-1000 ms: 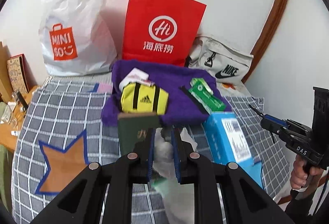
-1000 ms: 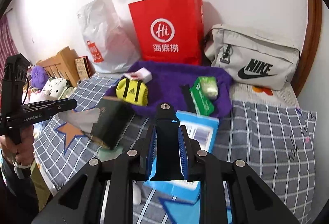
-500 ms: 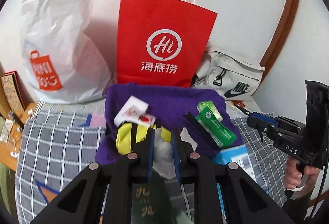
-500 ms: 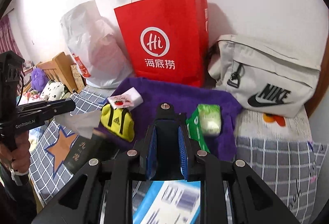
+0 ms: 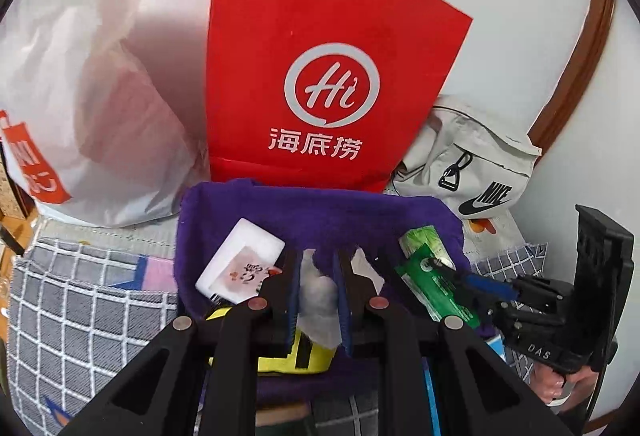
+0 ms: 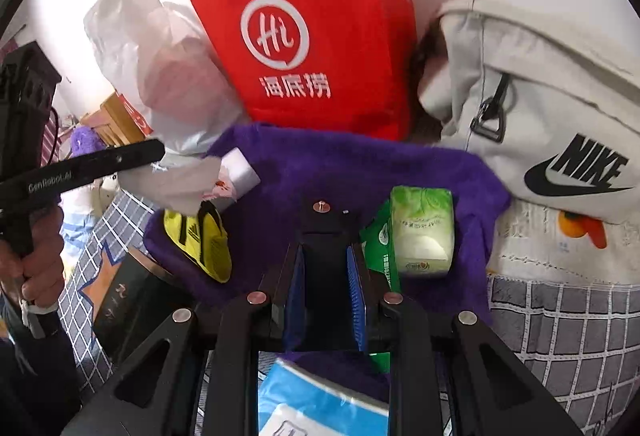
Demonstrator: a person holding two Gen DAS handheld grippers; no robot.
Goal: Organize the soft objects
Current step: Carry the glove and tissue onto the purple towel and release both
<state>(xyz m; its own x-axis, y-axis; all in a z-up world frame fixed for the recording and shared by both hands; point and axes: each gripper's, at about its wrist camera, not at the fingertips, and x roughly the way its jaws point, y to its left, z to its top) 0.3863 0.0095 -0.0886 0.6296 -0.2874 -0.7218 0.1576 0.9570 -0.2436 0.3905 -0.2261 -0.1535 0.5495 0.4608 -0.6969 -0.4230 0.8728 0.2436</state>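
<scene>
My left gripper (image 5: pixel 316 276) is shut on a white crumpled tissue (image 5: pixel 318 300) and holds it above the purple towel (image 5: pixel 320 212). The tissue also shows in the right wrist view (image 6: pixel 176 184), hanging from the left gripper. On the towel lie a yellow Adidas pouch (image 6: pixel 200 240), a white tissue pack (image 5: pixel 240 264) and green tissue packs (image 6: pixel 420 232). My right gripper (image 6: pixel 326 260) is shut on a black block-shaped thing (image 6: pixel 324 228) above the towel, beside the green packs.
A red paper bag (image 5: pixel 320 76), a white Miniso plastic bag (image 5: pixel 80 96) and a grey Nike bag (image 6: pixel 540 108) stand against the wall behind the towel. A blue box (image 6: pixel 320 404) and a dark box (image 6: pixel 132 300) lie on the checked bedsheet (image 5: pixel 80 308).
Both grippers have moved forward towards the wall and now hover over the purple towel. The left one still carries the tissue, the right one its black block.
</scene>
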